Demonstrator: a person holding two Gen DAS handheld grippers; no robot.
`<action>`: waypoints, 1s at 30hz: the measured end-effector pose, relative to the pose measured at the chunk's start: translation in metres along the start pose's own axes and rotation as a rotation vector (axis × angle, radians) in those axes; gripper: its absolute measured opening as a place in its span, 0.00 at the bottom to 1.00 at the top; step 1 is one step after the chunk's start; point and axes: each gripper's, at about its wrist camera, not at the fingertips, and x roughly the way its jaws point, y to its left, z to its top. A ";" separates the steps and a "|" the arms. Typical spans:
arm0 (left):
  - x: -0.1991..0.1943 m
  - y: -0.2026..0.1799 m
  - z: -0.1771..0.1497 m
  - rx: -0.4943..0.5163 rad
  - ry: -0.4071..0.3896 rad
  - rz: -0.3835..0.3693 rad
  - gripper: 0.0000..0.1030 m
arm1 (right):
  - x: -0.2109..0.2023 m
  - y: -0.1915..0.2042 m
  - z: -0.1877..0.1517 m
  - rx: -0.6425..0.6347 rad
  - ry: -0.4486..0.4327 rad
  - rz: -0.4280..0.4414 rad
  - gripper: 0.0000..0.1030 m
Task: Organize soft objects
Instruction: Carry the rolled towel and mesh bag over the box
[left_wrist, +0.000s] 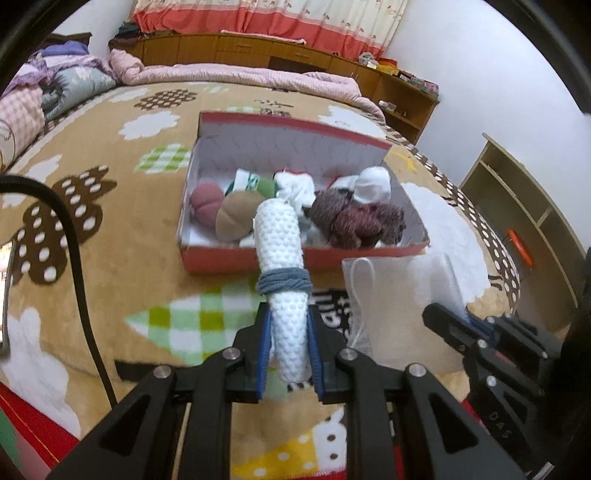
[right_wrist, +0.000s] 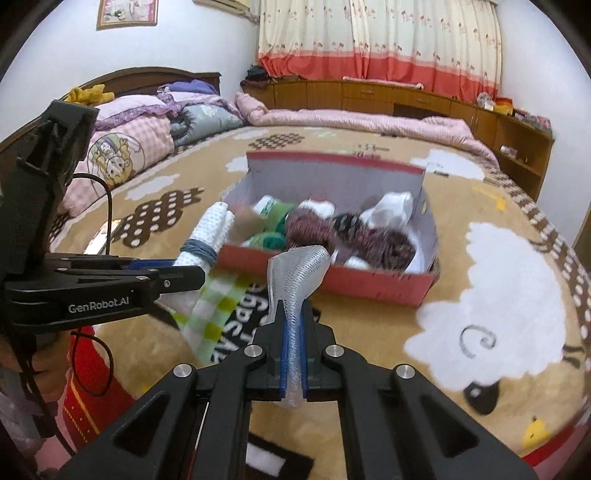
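Observation:
My left gripper (left_wrist: 289, 321) is shut on a white rolled towel (left_wrist: 281, 254) tied with a grey-blue band (left_wrist: 282, 282); the roll points at the red box (left_wrist: 295, 258) and shows in the right wrist view too (right_wrist: 207, 236). My right gripper (right_wrist: 293, 321) is shut on a thin white mesh cloth (right_wrist: 297, 269), held just before the box (right_wrist: 332, 280); in the left wrist view the cloth (left_wrist: 402, 295) hangs at the right. The open box holds several soft things: pink and tan cushions (left_wrist: 232, 218), white socks, maroon yarn (left_wrist: 354, 221).
The box sits on a bed covered by a tan patterned blanket (left_wrist: 110, 221). Folded quilts (right_wrist: 147, 125) lie at the bed's head on the left. Wooden cabinets (right_wrist: 369, 96) run along the far wall. A black cable (left_wrist: 77, 258) hangs at the left.

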 end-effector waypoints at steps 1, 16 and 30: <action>-0.001 -0.002 0.004 0.005 -0.007 -0.003 0.18 | -0.003 -0.002 0.005 -0.004 -0.012 -0.010 0.05; 0.004 -0.007 0.070 0.044 -0.082 0.032 0.19 | 0.004 -0.021 0.076 -0.064 -0.118 -0.098 0.05; 0.043 -0.009 0.105 0.042 -0.058 0.023 0.19 | 0.046 -0.036 0.105 -0.046 -0.121 -0.099 0.05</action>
